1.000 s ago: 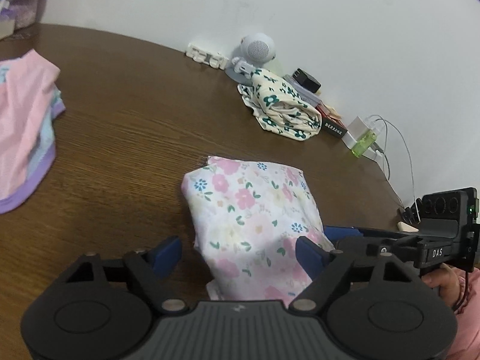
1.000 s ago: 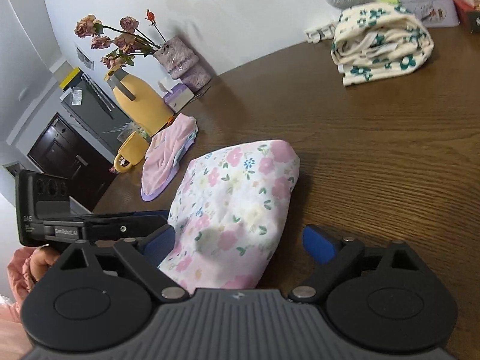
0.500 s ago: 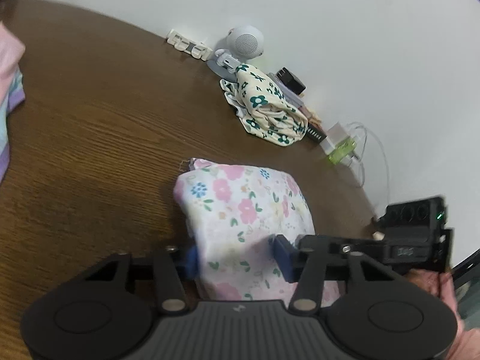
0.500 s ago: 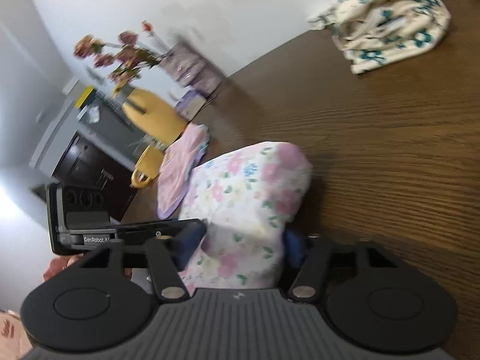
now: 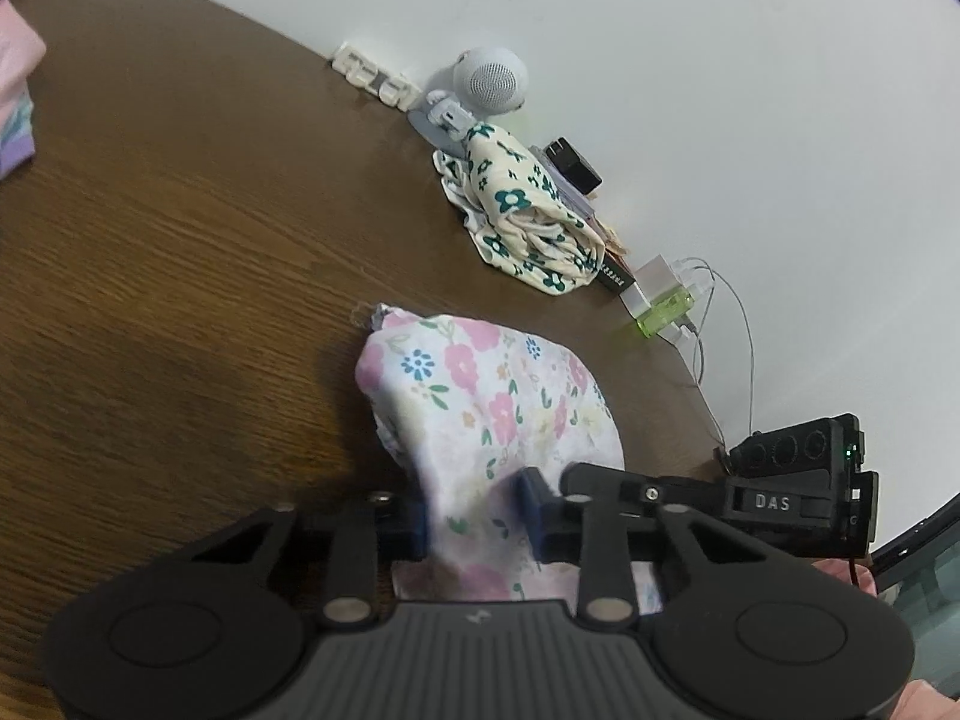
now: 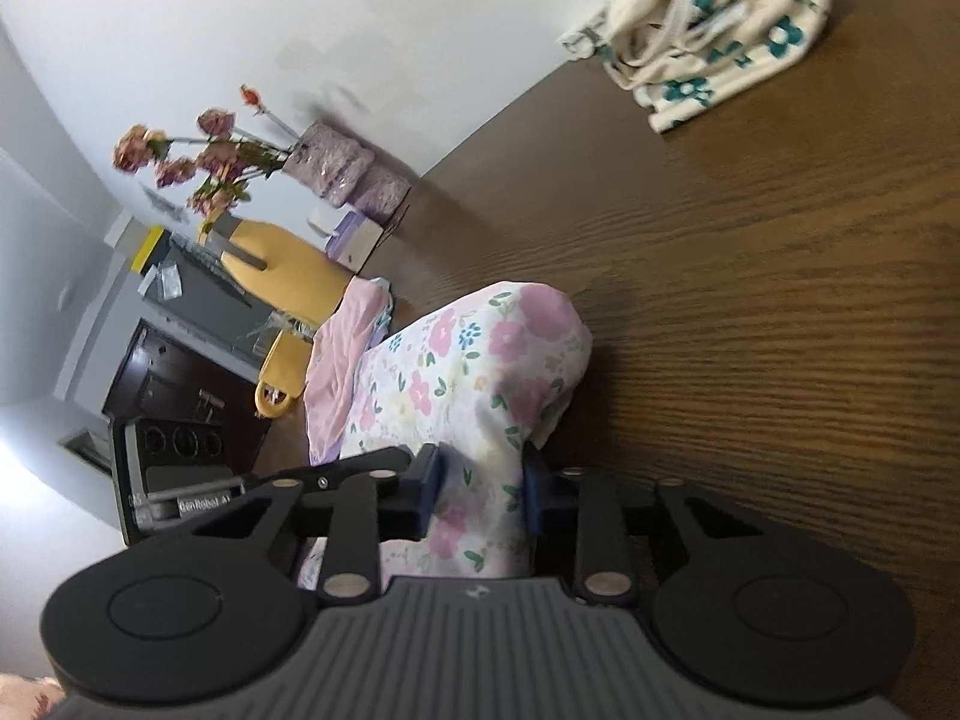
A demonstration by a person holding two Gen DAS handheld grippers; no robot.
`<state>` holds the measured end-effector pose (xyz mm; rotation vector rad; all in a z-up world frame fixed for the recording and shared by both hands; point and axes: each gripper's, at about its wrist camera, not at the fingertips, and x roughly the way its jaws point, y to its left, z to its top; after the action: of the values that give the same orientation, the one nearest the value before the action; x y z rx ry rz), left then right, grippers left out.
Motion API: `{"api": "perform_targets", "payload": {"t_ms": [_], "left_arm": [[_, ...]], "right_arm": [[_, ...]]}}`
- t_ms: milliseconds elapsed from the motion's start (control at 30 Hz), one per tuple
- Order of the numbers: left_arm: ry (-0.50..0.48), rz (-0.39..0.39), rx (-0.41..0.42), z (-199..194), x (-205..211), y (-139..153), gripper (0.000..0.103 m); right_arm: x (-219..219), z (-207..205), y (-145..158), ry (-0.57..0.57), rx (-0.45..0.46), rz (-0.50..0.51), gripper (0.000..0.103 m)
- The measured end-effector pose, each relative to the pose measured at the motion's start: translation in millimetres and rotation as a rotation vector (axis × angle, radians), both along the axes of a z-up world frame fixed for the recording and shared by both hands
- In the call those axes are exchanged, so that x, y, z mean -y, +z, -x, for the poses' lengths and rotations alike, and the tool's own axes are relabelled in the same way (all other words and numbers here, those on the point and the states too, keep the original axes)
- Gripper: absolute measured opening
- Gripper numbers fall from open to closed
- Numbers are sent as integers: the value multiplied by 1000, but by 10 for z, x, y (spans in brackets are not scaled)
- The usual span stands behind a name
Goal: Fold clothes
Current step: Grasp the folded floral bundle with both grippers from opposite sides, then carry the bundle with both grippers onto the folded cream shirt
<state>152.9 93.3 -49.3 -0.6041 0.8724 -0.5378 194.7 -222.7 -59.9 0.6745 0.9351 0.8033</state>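
A folded white garment with pink flowers [image 5: 480, 408] [image 6: 468, 372] rests on the dark wooden table. My left gripper [image 5: 477, 519] is shut on its near end, and the blue pads pinch the cloth. My right gripper [image 6: 480, 495] is shut on the same garment from the opposite side. Each gripper shows in the other's view: the right one [image 5: 780, 498], the left one [image 6: 198, 480]. The cloth bunches up between the fingers and its near edge is hidden under the gripper bodies.
A cream bundle with green flowers [image 5: 522, 210] [image 6: 714, 36] lies by the wall beside a white round speaker [image 5: 489, 81], a power strip [image 5: 375, 81] and a charger with cables [image 5: 663, 300]. Folded pink clothes [image 6: 345, 360], a yellow mug [image 6: 279, 381] and a flower vase [image 6: 288, 273] stand further off.
Both grippers went from open around the flowered garment to shut on it. The cloth is now pinched and raised at its near end, and both views have tilted.
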Motion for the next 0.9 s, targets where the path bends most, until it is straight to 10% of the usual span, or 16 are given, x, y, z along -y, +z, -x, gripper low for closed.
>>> {"api": "perform_targets", "payload": {"t_ms": [467, 900], "left_arm": [[9, 76, 82, -103, 7, 280, 14], [15, 20, 247, -908, 440, 1232, 14]], "right_arm": [[58, -3, 272, -54, 54, -52, 9], [262, -542, 1194, -150, 258, -27, 10]]}}
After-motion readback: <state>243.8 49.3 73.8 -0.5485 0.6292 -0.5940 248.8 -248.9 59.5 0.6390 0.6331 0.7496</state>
